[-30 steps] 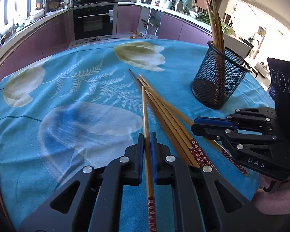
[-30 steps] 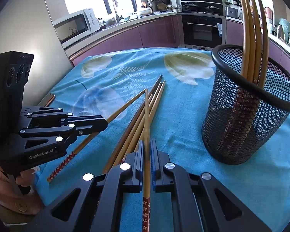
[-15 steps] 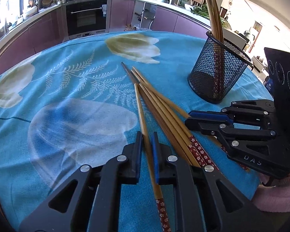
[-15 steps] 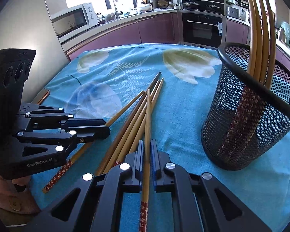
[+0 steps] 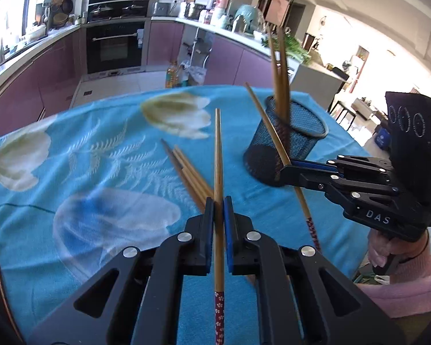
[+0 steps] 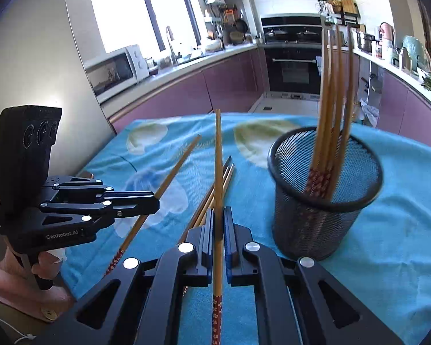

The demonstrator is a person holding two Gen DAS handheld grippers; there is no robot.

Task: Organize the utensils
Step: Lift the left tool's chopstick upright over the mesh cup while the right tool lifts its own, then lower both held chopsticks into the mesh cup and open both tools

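Note:
My left gripper (image 5: pixel 218 201) is shut on a bamboo chopstick (image 5: pixel 217 155) with a red patterned end, held clear above the blue tablecloth (image 5: pixel 71 149). My right gripper (image 6: pixel 219 211) is shut on a second chopstick (image 6: pixel 218 158), also lifted. Each gripper shows in the other's view: the right gripper (image 5: pixel 287 169) beside the black mesh cup (image 5: pixel 298 132), the left gripper (image 6: pixel 155 201) at the left. The mesh cup (image 6: pixel 324 210) holds several upright chopsticks (image 6: pixel 330 100). A few loose chopsticks (image 5: pixel 186 172) lie on the cloth between the grippers.
The table's near edge runs under both grippers, and a hand in a pink sleeve (image 5: pixel 399 270) holds the right gripper's handle. Purple kitchen cabinets, an oven (image 5: pixel 112 49) and a microwave (image 6: pixel 112 72) stand beyond the table's far side.
Both grippers have risen and tipped back, each lifting its chopstick off the cloth. The pile of loose chopsticks stays on the table, smaller by these two.

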